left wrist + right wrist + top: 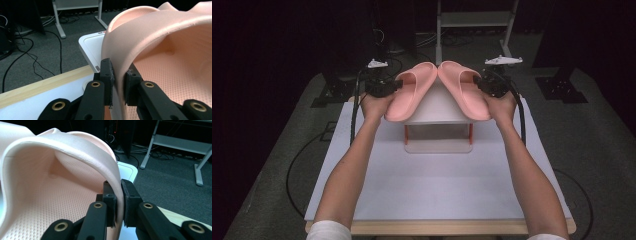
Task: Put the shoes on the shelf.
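Left claw (398, 85): pressed together on the outer edge of the strap of the left pink slide sandal (411, 91); in the left gripper view the two black jaws (119, 83) stand on either side of the strap wall, one pad outside, one inside against the dotted footbed
Right claw (478, 82): pinching the outer edge of the strap of the right pink slide sandal (464, 90); in the right gripper view the jaws (119, 202) clamp the strap's thin wall between them
Left pink slide sandal: held just inward of the left claw, tilted, its far end leaning toward the middle and its near end lower and outward; its underside lies against the white rack (440, 107)
Right pink slide sandal: just inward of the right claw, tilted the mirrored way; its far end touches the far end of the other sandal, midway between the two claws
White rack: between and below the two claws, a small white stand with orange-red posts, standing on the tabletop (437, 185)
Tabletop: white sheet on a wooden-edged board, spreading below and nearer than both claws
Left hand (374, 104): wrapped round the left gripper, forearm coming up from the near edge
Right hand (502, 106): wrapped round the right gripper, likewise
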Tool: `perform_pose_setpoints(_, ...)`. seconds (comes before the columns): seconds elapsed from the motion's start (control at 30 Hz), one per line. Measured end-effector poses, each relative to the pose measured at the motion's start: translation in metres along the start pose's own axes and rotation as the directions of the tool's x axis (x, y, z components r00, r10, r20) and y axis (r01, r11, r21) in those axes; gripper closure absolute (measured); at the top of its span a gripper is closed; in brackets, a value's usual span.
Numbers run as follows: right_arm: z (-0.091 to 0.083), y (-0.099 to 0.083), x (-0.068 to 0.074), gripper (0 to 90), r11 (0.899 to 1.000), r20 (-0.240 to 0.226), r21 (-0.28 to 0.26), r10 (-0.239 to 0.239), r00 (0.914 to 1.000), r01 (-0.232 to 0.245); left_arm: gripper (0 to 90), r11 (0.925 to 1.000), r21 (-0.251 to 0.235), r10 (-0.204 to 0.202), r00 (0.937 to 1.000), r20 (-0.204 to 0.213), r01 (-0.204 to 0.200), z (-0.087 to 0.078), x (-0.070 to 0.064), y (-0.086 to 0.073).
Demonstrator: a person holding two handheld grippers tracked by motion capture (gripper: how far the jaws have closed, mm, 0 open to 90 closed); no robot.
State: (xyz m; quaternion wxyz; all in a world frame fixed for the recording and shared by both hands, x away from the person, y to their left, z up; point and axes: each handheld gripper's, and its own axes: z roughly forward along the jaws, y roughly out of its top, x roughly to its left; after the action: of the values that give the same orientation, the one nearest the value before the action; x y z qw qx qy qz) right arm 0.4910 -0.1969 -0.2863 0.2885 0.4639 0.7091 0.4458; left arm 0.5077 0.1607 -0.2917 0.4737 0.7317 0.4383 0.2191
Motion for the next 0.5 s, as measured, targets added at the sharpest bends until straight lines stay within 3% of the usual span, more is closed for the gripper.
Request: perform_pose_setpoints(0.5, 0.0085, -0.0027, 0.0046, 76.5, 0.999, -0.034, 0.021, 0.039, 0.9986, -0.039, 74.6, 0.9998, 0.015, -0.013, 0.9998, 0.016, 0.013, 0.0059, -0.0035, -0.0040)
